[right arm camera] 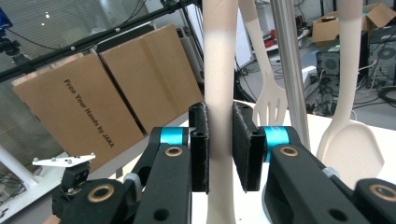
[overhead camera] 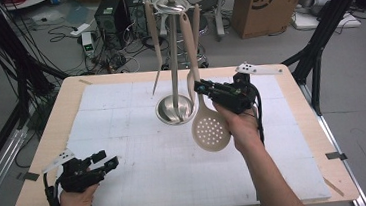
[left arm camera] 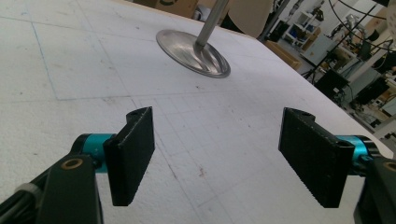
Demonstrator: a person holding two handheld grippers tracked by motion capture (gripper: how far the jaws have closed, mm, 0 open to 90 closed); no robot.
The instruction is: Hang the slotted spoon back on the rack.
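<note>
- Right hand-held gripper (right arm camera: 219, 149): clamped on slotted spoon (overhead camera: 210, 128) handle, beside metal rack (overhead camera: 173, 58).
- Left hand-held gripper (left arm camera: 224, 158): jaws wide apart, low over table (overhead camera: 125, 153).
- Cardboard box (right arm camera: 93, 107): "Free Your Hands by JAKA".
- Another box (overhead camera: 262, 0): "SF".

Two black hand-held grippers (overhead camera: 106, 160) (overhead camera: 200, 87), teal jaw collars, brass screws, grey three-cornered plates, black cables.

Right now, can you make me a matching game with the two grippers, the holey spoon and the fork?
Things:
1. left gripper
2. right gripper
3. holey spoon
4. fork

States:
A. hangs on the stand, untouched
B. open, low over the white mat
C. handle squeezed between jaws
D. shut on a handle

Pairs: 1-B, 2-D, 3-C, 4-A
</note>
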